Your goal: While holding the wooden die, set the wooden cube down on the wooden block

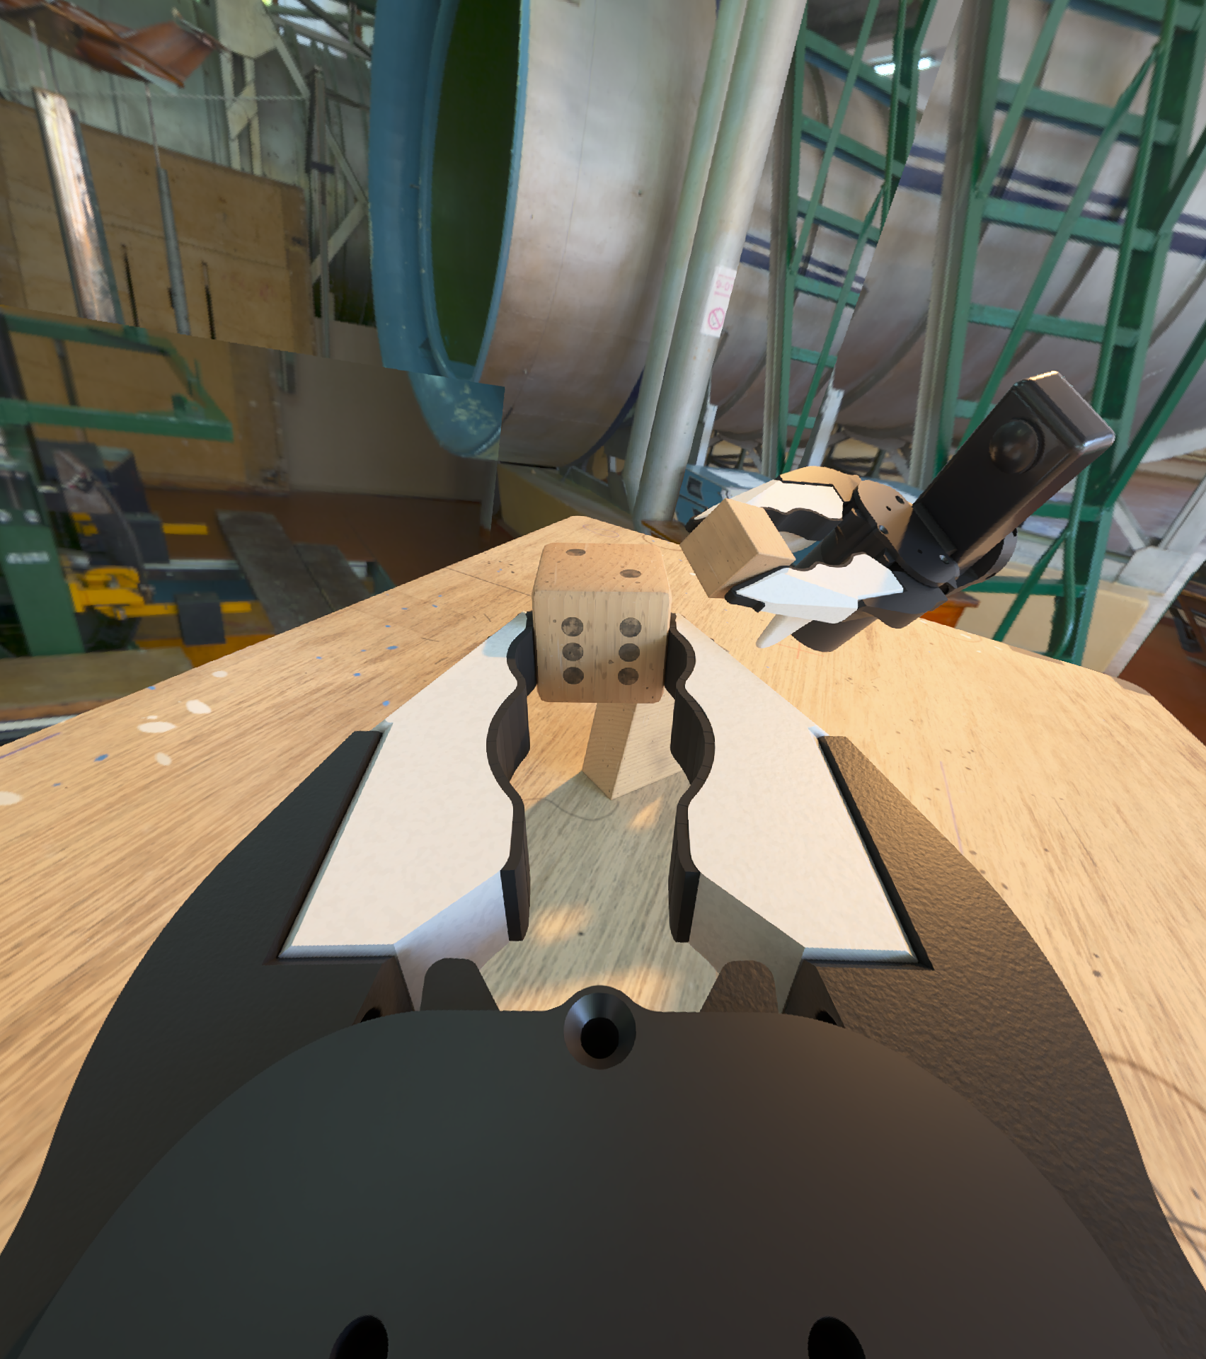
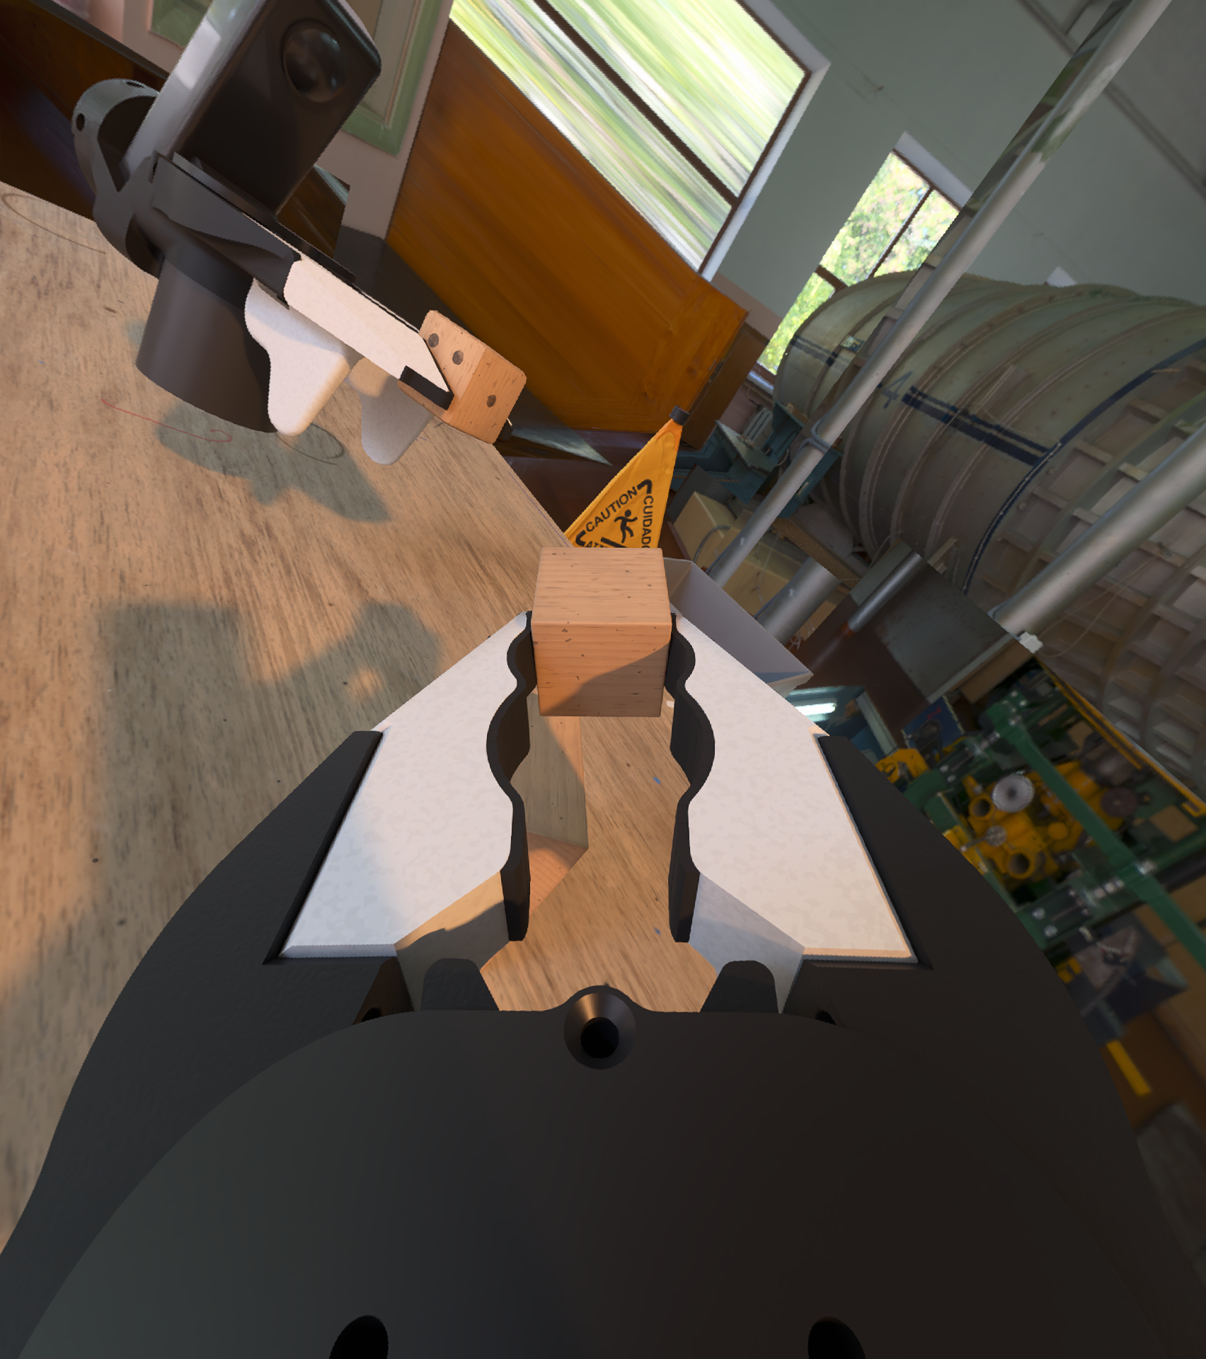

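Note:
My left gripper (image 1: 600, 651) is shut on the wooden die (image 1: 598, 588), held a little above the wooden table (image 1: 218, 846). A pale wooden block (image 1: 629, 757) stands on the table just beyond and below the die. My right gripper (image 2: 600, 662) is shut on the plain wooden cube (image 2: 600, 625), held in the air. The block (image 2: 557, 794) shows below the cube between the fingers. In the left wrist view the right gripper (image 1: 747, 570) hovers with the cube (image 1: 729, 548), up and to the right of the die. The left gripper (image 2: 453, 379) with the die (image 2: 475, 382) shows far left.
The table (image 2: 144, 662) ends close beyond the block, and its right edge runs diagonally. A yellow caution sign (image 2: 629, 507) and a pale open box (image 2: 725, 618) lie past that edge. Industrial machinery and green scaffolding fill the background.

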Robot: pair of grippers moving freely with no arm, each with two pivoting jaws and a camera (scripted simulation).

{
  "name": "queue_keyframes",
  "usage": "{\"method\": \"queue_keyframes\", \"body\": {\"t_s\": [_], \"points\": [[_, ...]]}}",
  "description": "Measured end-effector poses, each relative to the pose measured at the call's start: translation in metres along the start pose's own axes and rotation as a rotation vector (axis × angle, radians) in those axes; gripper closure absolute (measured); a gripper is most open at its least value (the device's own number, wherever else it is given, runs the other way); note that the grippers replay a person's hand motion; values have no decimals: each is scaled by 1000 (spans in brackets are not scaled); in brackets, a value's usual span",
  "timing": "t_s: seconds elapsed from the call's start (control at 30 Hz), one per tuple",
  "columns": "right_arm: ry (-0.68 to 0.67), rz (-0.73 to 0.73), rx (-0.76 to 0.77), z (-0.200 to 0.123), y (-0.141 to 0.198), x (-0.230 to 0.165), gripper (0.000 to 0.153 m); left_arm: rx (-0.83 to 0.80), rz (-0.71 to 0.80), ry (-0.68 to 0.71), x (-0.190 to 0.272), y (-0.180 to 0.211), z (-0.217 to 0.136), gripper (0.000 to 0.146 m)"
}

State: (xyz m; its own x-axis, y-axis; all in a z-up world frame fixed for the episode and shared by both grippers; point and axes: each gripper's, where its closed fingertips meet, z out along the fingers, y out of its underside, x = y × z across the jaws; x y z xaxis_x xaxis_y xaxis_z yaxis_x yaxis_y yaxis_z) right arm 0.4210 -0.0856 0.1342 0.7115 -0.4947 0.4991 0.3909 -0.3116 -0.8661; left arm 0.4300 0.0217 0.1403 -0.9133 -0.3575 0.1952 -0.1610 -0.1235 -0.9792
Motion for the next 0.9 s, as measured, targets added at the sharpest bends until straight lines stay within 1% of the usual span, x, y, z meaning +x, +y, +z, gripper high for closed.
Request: {"method": "queue_keyframes", "body": {"t_s": [0.9], "points": [[-3,-3,-5,0,1,-1,118,-20,12,-12,-1,3,1,112]]}}
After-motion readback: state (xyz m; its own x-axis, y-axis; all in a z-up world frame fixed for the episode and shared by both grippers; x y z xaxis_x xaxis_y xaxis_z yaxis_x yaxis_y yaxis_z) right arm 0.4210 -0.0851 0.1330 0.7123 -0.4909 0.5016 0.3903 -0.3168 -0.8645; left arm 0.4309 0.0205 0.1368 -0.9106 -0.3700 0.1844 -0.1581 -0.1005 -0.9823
